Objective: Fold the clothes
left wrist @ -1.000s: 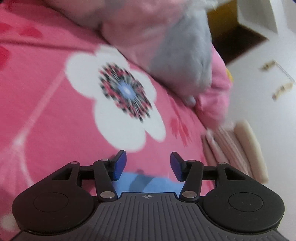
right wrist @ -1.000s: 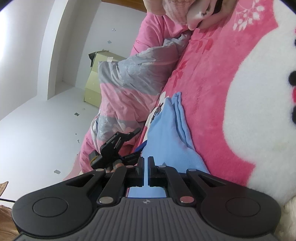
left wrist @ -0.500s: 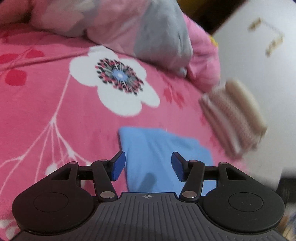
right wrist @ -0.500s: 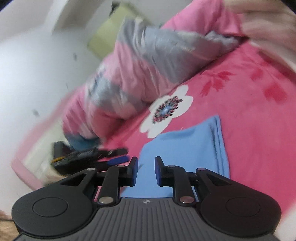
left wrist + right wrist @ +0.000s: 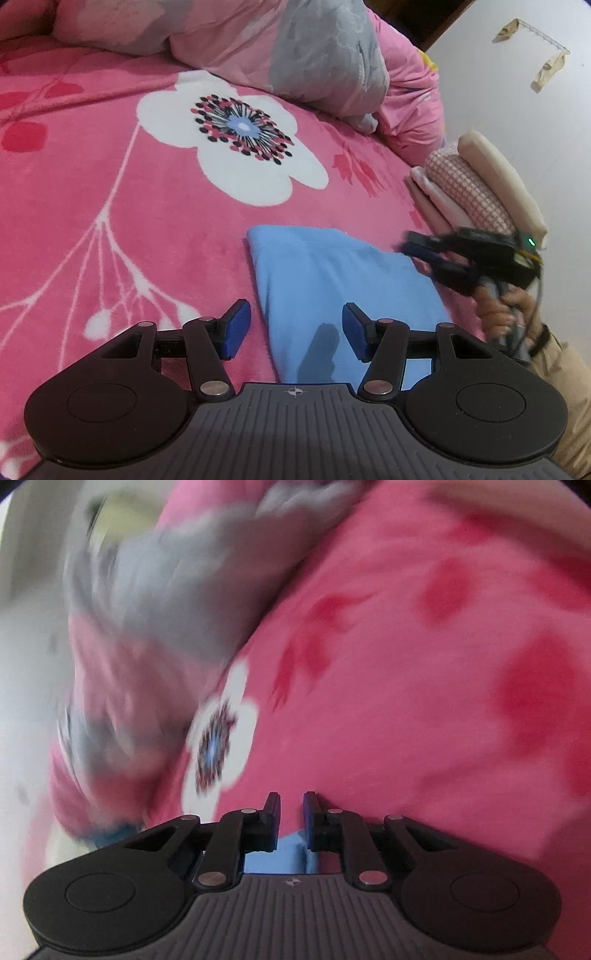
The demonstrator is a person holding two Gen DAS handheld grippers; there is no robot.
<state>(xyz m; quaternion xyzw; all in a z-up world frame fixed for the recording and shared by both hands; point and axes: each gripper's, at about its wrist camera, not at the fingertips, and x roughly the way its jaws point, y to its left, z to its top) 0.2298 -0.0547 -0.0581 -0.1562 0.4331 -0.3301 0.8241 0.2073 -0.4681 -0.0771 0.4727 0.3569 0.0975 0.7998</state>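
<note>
— Blue cloth, the folded garment [image 5: 332,284], lies flat on the pink fleece blanket [image 5: 110,192], right under and ahead of the left gripper [image 5: 295,326]. Its long axis runs away from that claw, slightly to the claw's left at the far end.

— How does the left claw stand?

— About half open, empty. One blue pad hangs over the blanket just off the garment's left edge, the other over the cloth itself. Neither pad presses on anything.

— And the right gripper [image 5: 291,819]?

— Narrow, a slim gap between the jaws, nothing in it. The jaws have just been closing a little after springing apart. Its own view is badly smeared; only a sliver of blue shows below its fingers. From the left view, it sits at the garment's right edge, held by a hand [image 5: 506,306], pointing in across the cloth.

— Which is nearer, then?

— Both are at the garment, I'd say; the left is straddling the near left edge and looks better placed to pinch it. The finished pile of folded clothes [image 5: 476,195] lies beyond the right claw, at the bed's edge, so a carry there would suit the right hand. The rumpled quilt [image 5: 295,48] is well clear, past the flower print.
</note>
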